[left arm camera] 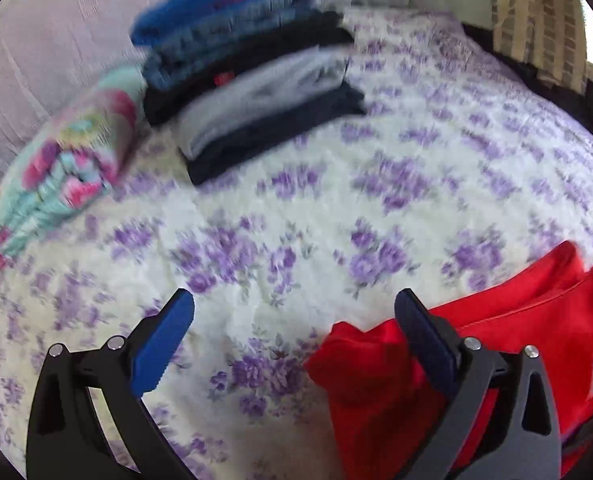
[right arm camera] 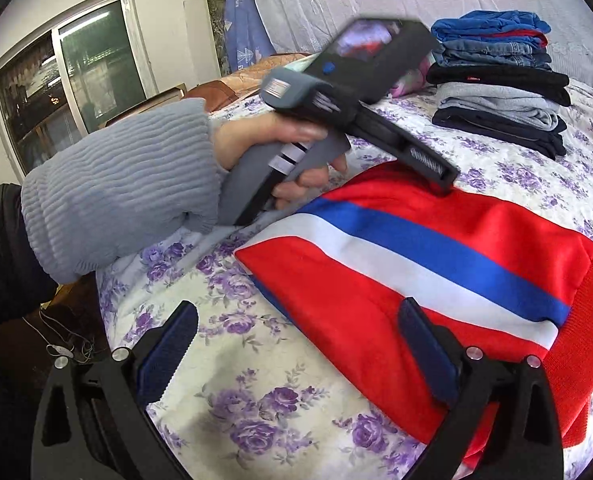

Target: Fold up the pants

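Observation:
Red pants (right arm camera: 436, 280) with a blue and white stripe lie folded on the floral bed cover (right arm camera: 256, 392). In the left wrist view the red pants (left arm camera: 496, 344) fill the lower right. My left gripper (left arm camera: 294, 300) is open and empty; its right finger overlaps the pants' edge. The left gripper's body (right arm camera: 360, 92), held in a hand with a grey sleeve, hovers above the far side of the pants. My right gripper (right arm camera: 298, 310) is open and empty, with its right finger over the near end of the pants.
A stack of folded clothes (left arm camera: 256, 80) sits at the back of the bed, also in the right wrist view (right arm camera: 500, 80). A colourful folded bundle (left arm camera: 64, 168) lies left of it. A window (right arm camera: 68, 68) and the bed's edge are at left.

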`<act>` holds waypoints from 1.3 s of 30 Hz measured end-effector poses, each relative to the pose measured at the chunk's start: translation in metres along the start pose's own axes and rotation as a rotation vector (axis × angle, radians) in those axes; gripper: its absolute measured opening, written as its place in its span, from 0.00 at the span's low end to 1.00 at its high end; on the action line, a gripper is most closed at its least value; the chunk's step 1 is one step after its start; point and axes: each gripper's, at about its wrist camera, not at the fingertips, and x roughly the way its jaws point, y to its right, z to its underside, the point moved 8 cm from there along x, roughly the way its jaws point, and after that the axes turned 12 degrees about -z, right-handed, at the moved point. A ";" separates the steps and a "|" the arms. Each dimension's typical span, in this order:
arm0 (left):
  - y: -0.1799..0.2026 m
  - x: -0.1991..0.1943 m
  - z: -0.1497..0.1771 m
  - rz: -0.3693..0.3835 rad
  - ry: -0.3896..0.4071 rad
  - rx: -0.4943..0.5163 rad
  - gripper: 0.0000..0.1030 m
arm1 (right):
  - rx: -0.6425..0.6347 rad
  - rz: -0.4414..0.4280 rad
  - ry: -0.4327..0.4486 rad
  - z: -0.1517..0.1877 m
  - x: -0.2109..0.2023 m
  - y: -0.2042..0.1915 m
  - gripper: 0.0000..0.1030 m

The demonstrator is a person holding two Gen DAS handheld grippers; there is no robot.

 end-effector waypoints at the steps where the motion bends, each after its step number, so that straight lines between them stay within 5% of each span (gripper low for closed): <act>1: 0.002 -0.016 -0.006 0.022 0.031 0.001 0.96 | -0.008 0.007 0.000 0.001 0.001 0.001 0.97; 4: 0.028 -0.062 -0.018 0.185 0.092 0.057 0.96 | -0.022 0.021 -0.001 0.002 0.002 0.001 0.97; 7: 0.070 -0.082 -0.010 0.349 0.055 0.196 0.96 | -0.019 0.014 0.010 0.002 -0.001 0.001 0.97; 12: 0.102 -0.055 0.019 0.383 -0.095 0.288 0.96 | -0.038 0.026 0.013 0.004 -0.001 0.000 0.97; 16: 0.113 -0.018 0.024 0.429 -0.209 0.249 0.96 | -0.025 0.029 0.020 0.006 -0.005 -0.001 0.97; 19: 0.112 -0.014 0.016 0.452 -0.228 0.205 0.96 | -0.017 0.016 0.027 0.006 -0.006 0.002 0.97; 22: 0.101 -0.036 0.004 0.481 -0.164 0.158 0.96 | -0.026 0.012 0.025 0.007 -0.007 0.002 0.97; 28: 0.083 -0.022 0.000 0.327 -0.159 0.159 0.96 | -0.026 0.013 0.026 0.007 -0.009 0.003 0.97; 33: 0.087 -0.003 0.006 0.300 -0.150 0.146 0.96 | -0.020 0.005 0.028 0.008 -0.008 0.004 0.97; 39: 0.020 -0.037 -0.011 0.234 -0.051 -0.105 0.96 | -0.013 -0.003 0.097 -0.003 -0.033 0.002 0.97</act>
